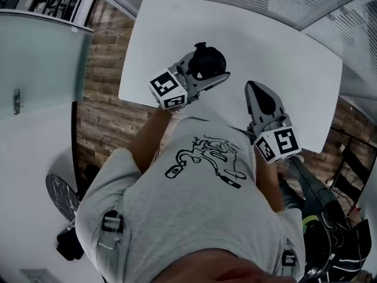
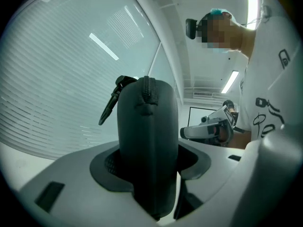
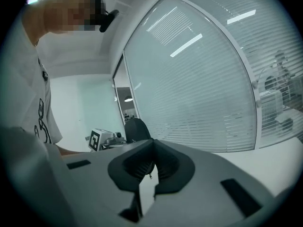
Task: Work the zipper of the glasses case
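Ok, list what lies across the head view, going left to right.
frosted glass panel → left gripper, jaws closed on the black zippered glasses case → right gripper, jaws shut, above the white table

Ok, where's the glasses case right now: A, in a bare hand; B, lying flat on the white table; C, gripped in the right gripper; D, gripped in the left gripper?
D: the glasses case stands clamped in the left gripper, while the right gripper is shut on nothing.
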The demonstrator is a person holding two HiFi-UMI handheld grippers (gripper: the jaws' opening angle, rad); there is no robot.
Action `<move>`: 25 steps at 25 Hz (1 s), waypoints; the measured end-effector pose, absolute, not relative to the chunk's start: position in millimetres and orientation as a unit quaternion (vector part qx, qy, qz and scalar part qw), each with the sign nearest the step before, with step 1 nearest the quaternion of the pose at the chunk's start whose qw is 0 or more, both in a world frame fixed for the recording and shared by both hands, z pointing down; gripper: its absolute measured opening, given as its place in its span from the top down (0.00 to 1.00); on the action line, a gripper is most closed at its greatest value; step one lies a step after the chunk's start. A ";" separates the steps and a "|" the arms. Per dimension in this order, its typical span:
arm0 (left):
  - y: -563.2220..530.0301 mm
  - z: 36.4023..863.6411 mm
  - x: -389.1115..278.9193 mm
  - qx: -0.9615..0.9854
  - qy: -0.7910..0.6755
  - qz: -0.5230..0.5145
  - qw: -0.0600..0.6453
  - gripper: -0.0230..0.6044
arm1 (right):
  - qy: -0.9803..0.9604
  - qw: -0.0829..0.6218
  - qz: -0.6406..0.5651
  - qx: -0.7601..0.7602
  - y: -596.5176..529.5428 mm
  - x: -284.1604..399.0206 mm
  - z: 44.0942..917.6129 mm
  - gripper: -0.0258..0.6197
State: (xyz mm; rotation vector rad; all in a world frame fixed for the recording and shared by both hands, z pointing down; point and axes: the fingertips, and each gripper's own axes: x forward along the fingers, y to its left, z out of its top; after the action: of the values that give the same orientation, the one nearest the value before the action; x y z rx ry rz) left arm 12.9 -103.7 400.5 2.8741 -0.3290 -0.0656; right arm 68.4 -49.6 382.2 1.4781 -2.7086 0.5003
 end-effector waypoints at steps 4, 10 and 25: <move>-110.9 422.8 19.6 0.983 -0.126 0.020 0.131 0.56 | -0.863 0.018 0.149 0.483 -52.1 75.5 382.6 0.95; -115.1 465.9 30.5 0.975 -0.140 0.106 0.133 0.56 | -0.859 0.027 0.138 0.493 -49.7 85.5 383.6 0.95; -119.7 575.8 31.0 0.932 -0.141 0.314 0.112 0.56 | -0.851 0.041 0.120 0.510 -44.4 87.0 382.2 0.95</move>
State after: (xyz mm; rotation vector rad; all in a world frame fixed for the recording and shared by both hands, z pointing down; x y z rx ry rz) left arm 31.0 -119.7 575.8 2.7356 -0.4145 0.9228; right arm 87.0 -44.4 382.2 1.5626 -2.6059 0.3673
